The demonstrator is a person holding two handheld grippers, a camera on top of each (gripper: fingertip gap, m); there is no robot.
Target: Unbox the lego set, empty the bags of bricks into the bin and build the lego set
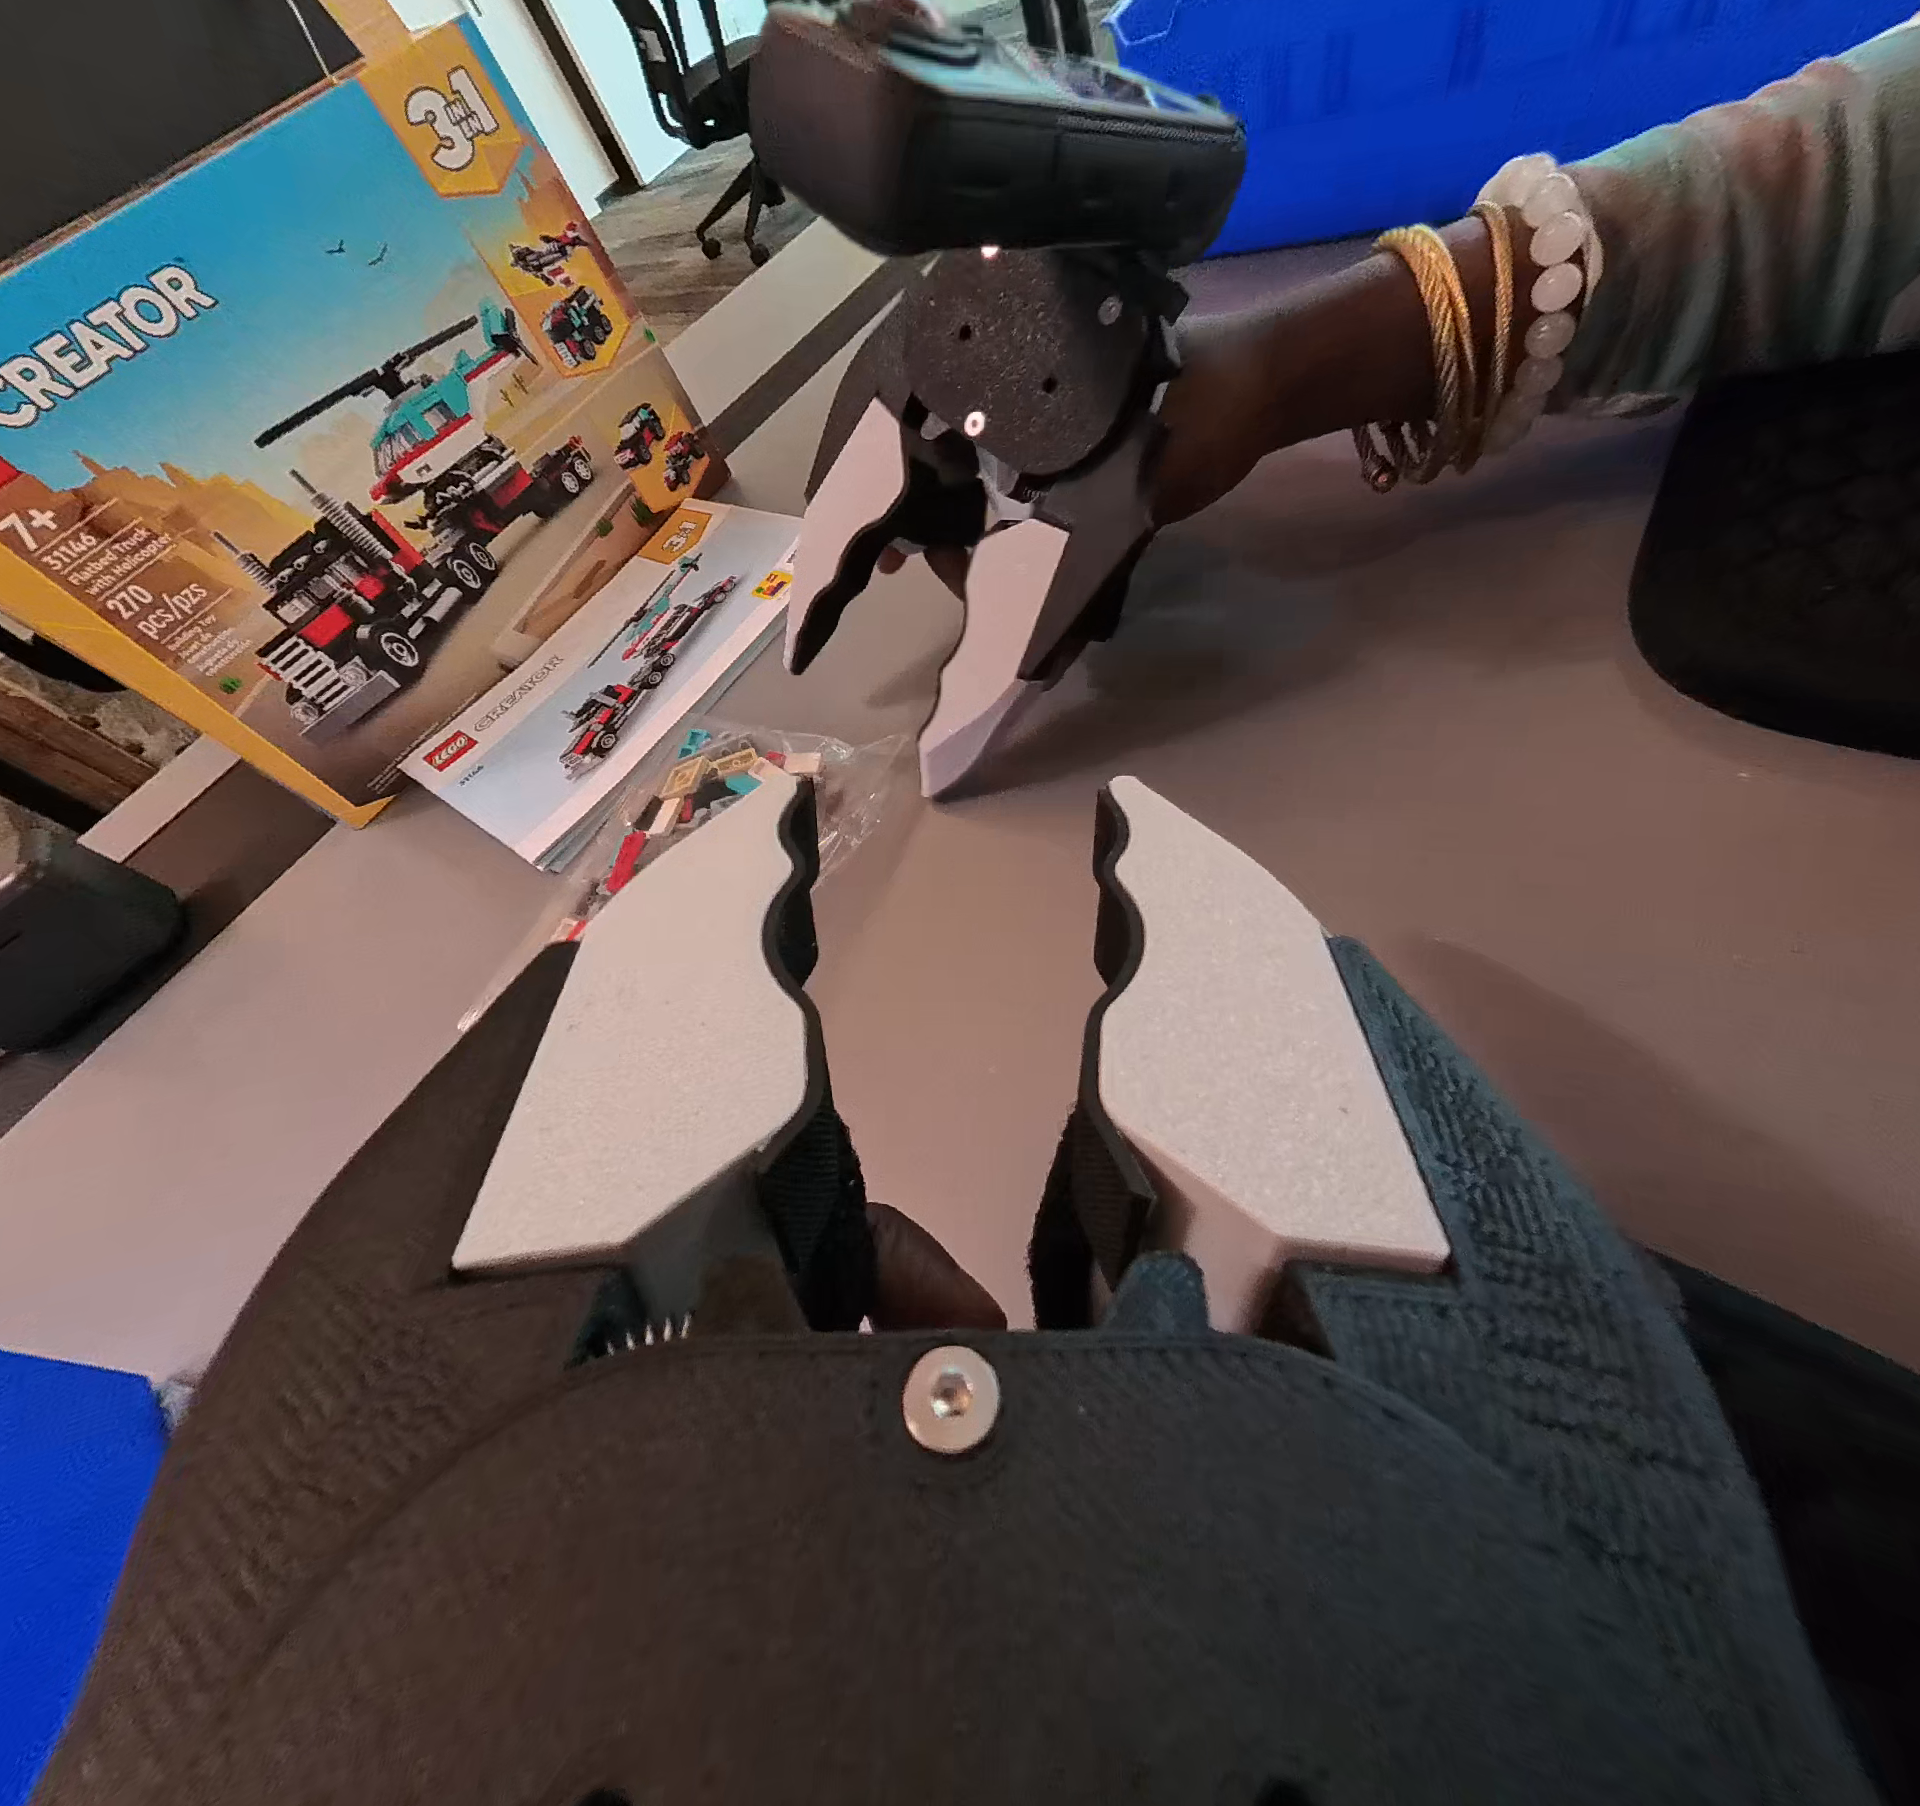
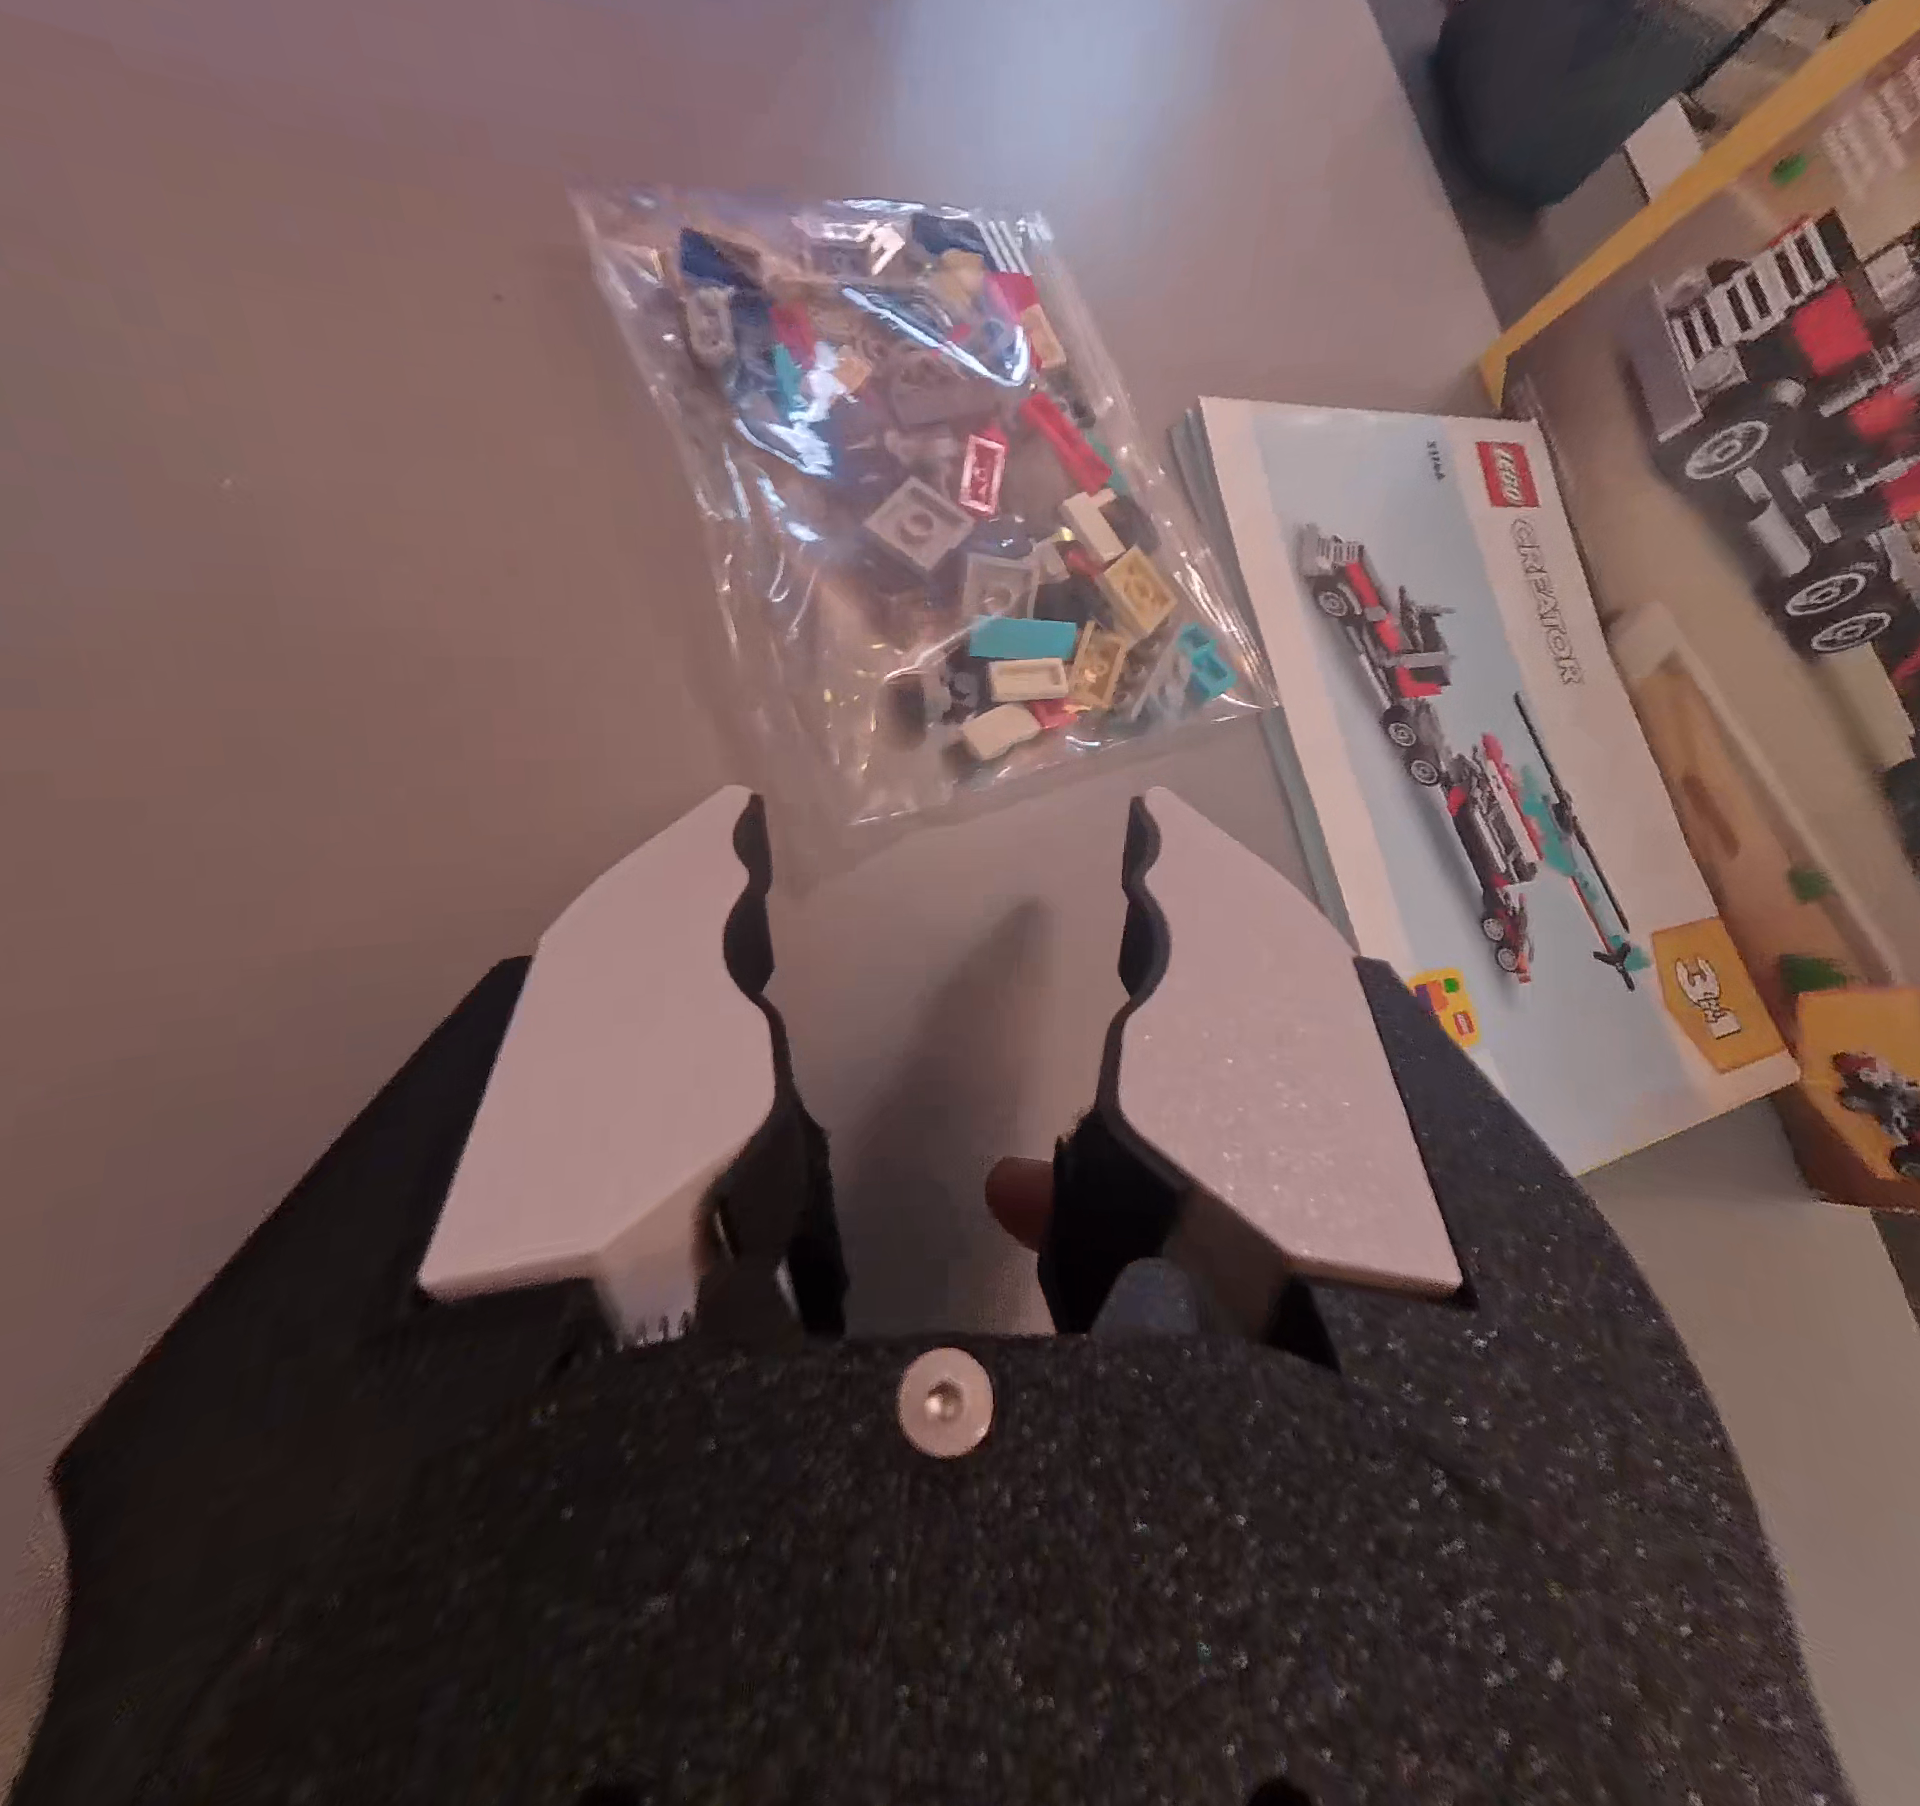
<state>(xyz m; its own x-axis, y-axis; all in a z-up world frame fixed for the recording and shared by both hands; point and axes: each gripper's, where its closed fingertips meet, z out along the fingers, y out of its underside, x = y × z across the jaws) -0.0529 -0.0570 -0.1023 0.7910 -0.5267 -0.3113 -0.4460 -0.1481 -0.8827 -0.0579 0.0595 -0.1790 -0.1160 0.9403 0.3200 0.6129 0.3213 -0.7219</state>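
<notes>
Both grey-fingered grippers, left (image 1: 951, 800) and right (image 2: 945, 806), hover spread and empty over the grey table (image 2: 312, 406). The sealed clear plastic bag of mixed bricks (image 2: 914, 509) lies at the right gripper's twelve o'clock; pinching an empty corner looks best.

Even indoor light, slight blur, fisheye edges

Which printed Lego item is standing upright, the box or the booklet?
The box stands upright at the table edge; the instruction booklet lies flat on the table in front of it.
</notes>
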